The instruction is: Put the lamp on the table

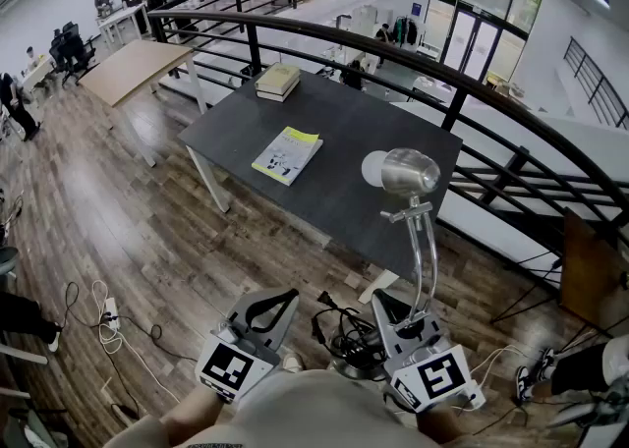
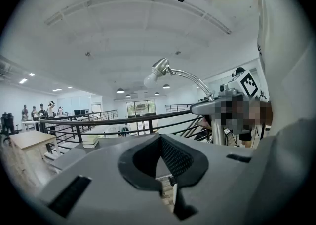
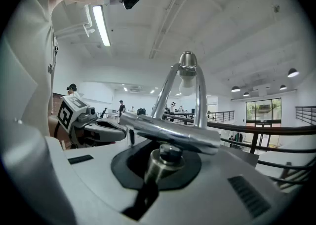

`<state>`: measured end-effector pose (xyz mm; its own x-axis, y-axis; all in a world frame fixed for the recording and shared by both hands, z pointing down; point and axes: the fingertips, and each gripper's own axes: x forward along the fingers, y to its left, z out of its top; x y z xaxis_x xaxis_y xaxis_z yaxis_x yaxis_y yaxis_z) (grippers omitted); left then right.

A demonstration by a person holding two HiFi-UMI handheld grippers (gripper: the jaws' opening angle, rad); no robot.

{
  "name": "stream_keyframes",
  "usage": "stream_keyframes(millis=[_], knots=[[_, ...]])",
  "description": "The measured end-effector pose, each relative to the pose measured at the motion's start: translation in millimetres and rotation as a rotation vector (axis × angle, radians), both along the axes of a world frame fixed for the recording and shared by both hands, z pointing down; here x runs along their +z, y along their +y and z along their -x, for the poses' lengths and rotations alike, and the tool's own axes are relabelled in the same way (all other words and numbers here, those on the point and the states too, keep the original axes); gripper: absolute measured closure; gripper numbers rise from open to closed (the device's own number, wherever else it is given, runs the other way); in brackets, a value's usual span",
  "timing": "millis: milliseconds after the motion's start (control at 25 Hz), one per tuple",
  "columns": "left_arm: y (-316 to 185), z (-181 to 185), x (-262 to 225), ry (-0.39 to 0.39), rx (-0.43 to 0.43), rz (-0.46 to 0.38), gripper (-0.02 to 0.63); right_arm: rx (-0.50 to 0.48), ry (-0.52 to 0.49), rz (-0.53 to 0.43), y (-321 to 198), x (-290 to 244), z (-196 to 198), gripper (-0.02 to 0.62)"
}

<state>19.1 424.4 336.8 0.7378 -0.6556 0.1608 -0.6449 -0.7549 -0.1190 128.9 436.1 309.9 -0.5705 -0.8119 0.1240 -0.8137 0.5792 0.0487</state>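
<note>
The task is only begun: you have the lamp (image 1: 426, 245) lifted, but it is not yet on the surface (image 1: 373, 137). It stands upright in your right hand-held gripper (image 1: 416, 323), low and close to your body, short of the surface's near edge. Its head leans toward the dark top. Left to do, as I judge it: carry it forward over the edge, set it down on a bare part, clear of the booklet (image 1: 287, 154), and let go.

Your right hand-held gripper is clenched on the lamp's short stem, just under the chrome crossbar (image 3: 170, 126); the jaws sit tight round it. Your left hand-held gripper (image 1: 265, 310) hangs beside it with its jaws drawn together on nothing, touching neither lamp nor surface. A black cord (image 1: 344, 333) dangles between the two.
</note>
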Motion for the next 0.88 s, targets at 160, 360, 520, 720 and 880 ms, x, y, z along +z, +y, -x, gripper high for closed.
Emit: stream_keyframes(millis=[160, 360, 520, 720, 880], knots=[[-7.2, 3.5, 1.7, 0.005, -0.006, 0.005, 0.601, -0.008, 0.004, 0.008, -5.3, 4.3, 3.8, 0.597], [-9.5, 6.7, 5.0, 0.008, -0.007, 0.022, 0.601, -0.012, 0.002, 0.018, -8.8, 7.4, 7.0, 0.597], [-9.9, 6.2, 4.1, 0.007, -0.006, 0.025, 0.601, -0.017, -0.016, 0.017, -11.3, 5.6, 8.1, 0.597], [-11.1, 1.2, 5.5, 0.008, -0.014, 0.037, 0.601, -0.041, -0.028, 0.019, -14.2, 4.8, 9.0, 0.597], [-12.6, -1.6, 11.6, 0.004, -0.035, 0.045, 0.601, -0.059, -0.032, 0.023, -16.3, 8.1, 6.1, 0.597]])
